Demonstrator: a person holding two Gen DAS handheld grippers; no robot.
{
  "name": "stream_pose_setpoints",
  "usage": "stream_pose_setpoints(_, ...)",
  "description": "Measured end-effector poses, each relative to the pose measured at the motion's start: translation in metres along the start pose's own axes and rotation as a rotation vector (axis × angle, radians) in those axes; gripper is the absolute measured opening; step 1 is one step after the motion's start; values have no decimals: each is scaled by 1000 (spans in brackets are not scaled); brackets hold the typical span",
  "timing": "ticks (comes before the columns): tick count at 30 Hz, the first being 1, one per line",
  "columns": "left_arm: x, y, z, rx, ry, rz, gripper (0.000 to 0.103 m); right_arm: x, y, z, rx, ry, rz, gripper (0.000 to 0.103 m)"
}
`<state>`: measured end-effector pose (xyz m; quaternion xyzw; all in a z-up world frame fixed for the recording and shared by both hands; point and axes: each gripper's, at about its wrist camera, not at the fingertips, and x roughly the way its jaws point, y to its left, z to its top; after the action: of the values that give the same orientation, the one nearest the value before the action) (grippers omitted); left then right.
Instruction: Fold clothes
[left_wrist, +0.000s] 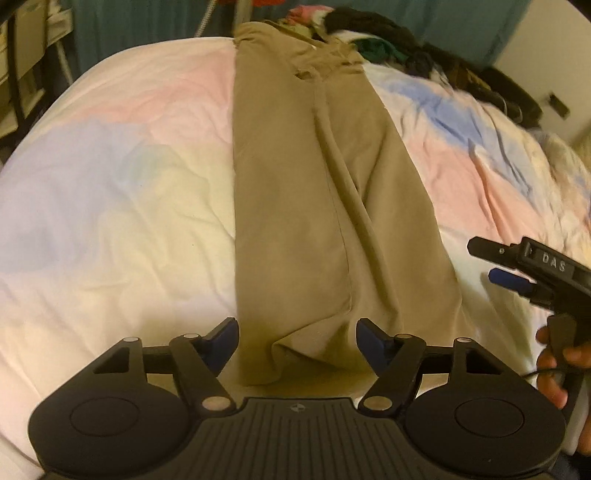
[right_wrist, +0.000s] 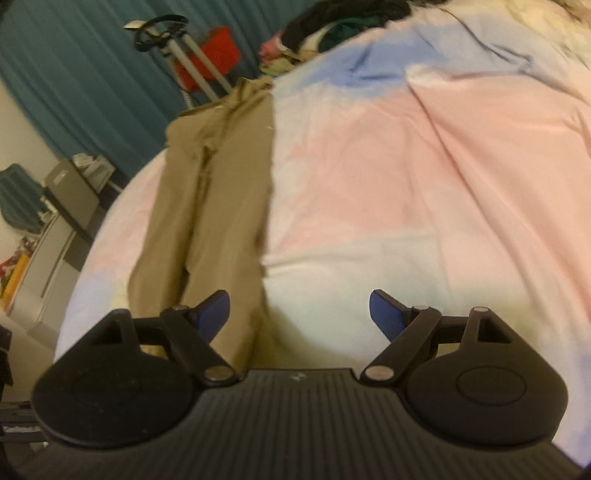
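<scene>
Trousers (left_wrist: 314, 206) folded lengthwise on bed (left_wrist: 110, 184), hems at 6 o'clock. Left gripper (left_wrist: 297, 343), right gripper (right_wrist: 299, 314) jaws released. Pinch both layers squarely.

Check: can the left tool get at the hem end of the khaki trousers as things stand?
Probably yes. The left tool is open with the trousers' hem end lying flat on the bedspread between its fingers, nothing over it. The right tool sits off to the side.
</scene>
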<state>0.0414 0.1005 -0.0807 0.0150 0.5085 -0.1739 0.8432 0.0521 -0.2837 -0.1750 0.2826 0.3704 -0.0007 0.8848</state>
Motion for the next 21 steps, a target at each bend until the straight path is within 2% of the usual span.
stream_pose_setpoints(7, 10, -28, 1, 316, 96, 55, 71, -2, -6, -6, 12, 4, -39, 84)
stream_pose_setpoints(10, 23, -36, -5, 366, 143, 80, 70, -1, -5, -8, 0, 8, -49, 84)
stream_pose_setpoints(12, 29, -42, -9, 384, 161, 97, 61, -1, -4, -9, -8, 10, -56, 84)
stream_pose_setpoints(13, 29, -46, -9, 380, 163, 100, 59, 0, -4, -10, -12, 11, -59, 84)
stream_pose_setpoints(16, 36, -44, -9, 348, 148, 141, 43, 0, -4, -11, -12, 15, -57, 84)
stream_pose_setpoints(18, 39, -43, -8, 345, 129, 169, 21, -1, -3, -12, -13, 15, -56, 84)
stream_pose_setpoints(21, 31, -43, -7, 350, 84, 161, 4, -1, -3, -13, -12, 17, -52, 84)
